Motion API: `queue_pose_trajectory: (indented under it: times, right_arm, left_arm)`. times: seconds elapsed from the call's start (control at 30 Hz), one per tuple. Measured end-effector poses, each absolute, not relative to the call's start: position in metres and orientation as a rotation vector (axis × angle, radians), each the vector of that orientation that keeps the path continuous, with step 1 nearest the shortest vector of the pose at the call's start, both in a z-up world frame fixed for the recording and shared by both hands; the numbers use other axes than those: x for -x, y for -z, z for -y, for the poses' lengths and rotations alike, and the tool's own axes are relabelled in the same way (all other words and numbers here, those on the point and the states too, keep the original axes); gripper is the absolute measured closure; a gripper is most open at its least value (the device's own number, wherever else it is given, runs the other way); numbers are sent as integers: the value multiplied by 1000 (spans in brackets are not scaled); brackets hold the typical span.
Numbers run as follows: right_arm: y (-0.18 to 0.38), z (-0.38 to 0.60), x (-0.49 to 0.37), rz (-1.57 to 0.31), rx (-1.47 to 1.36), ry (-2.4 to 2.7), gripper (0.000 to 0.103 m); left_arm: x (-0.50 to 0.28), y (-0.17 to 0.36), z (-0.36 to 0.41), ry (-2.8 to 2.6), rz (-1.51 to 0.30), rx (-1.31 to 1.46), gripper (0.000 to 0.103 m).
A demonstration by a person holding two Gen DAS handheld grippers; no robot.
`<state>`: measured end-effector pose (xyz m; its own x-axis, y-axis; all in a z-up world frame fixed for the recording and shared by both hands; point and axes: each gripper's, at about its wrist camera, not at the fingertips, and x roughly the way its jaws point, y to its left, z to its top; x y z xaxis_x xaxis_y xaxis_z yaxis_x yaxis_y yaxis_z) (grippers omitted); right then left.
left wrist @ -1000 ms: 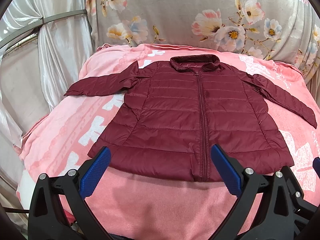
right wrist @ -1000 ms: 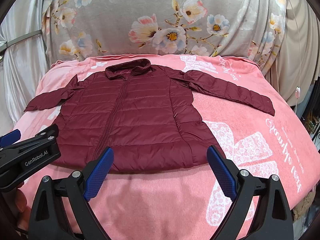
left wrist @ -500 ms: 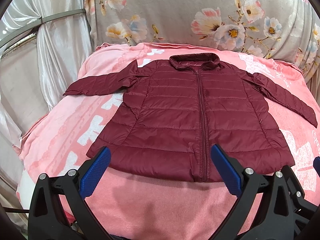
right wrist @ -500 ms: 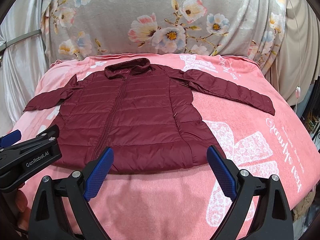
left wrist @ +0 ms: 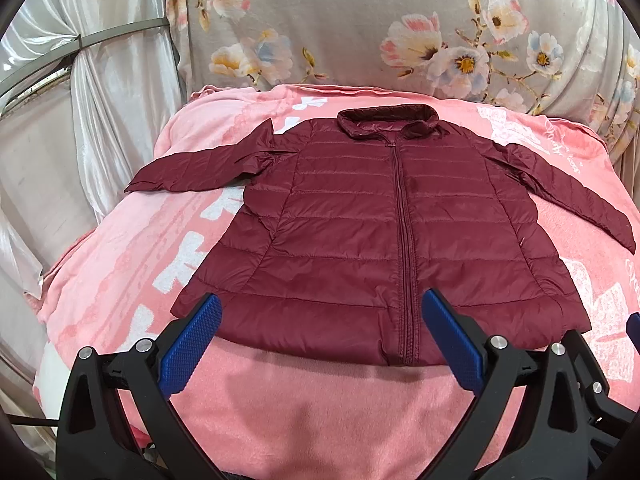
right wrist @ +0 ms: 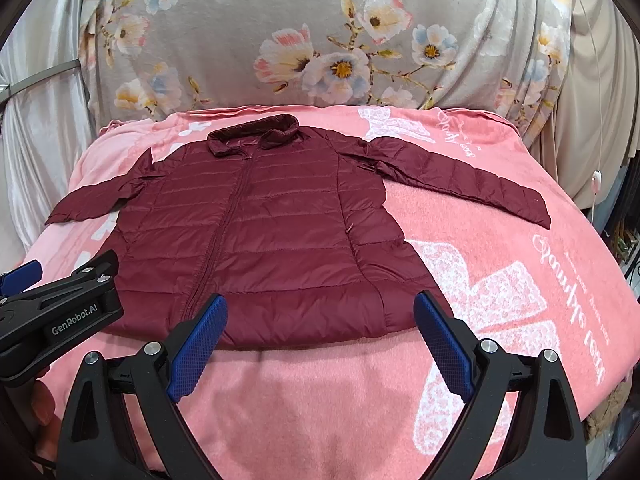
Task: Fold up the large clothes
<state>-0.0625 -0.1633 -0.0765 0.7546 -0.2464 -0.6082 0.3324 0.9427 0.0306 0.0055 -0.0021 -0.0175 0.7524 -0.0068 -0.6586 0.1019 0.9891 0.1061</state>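
I see the maroon quilted puffer jacket [left wrist: 384, 232] lying flat, zipped, on the pink blanket-covered bed [right wrist: 520, 280], its hem just beyond my left gripper [left wrist: 320, 336] and right gripper [right wrist: 320, 336]; both fingers [right wrist: 440, 344] spread, released.

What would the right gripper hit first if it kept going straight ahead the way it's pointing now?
Most likely the maroon jacket, around its bottom hem, which lies between the open right gripper fingers. Height above the pink blanket is unclear.
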Motion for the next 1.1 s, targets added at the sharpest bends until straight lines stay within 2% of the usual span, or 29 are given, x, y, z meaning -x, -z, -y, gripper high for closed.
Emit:
queue_pose_trajectory:
  times: [1.1]
  right_arm:
    - [83,164,60,-646,-140,320,11]
  left_arm:
    - [-8,22,1,56,-723,-142,5]
